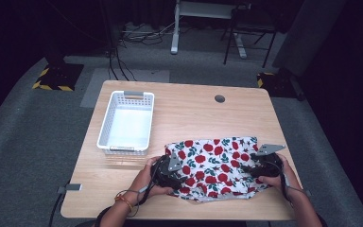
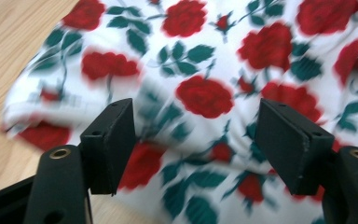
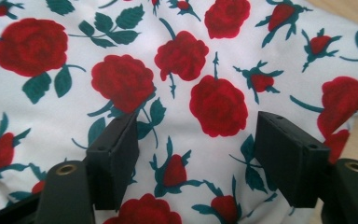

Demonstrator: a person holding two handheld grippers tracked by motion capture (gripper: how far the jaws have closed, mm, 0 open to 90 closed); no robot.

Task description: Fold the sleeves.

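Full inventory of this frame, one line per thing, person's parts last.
rose-print cloth: 1, white with red roses and green leaves, near edge of table, right of centre
plastic basket: 1, white, table's left side, nothing visible inside
table: 1, light wood, with a grommet hole at the far side
floor marker: 1, yellow-black striped, floor far left
left gripper: 1, black, fingers open above cloth's left part
right gripper: 1, black, fingers open above cloth's right part
hands: 2, holding the grippers, orange band on left wrist
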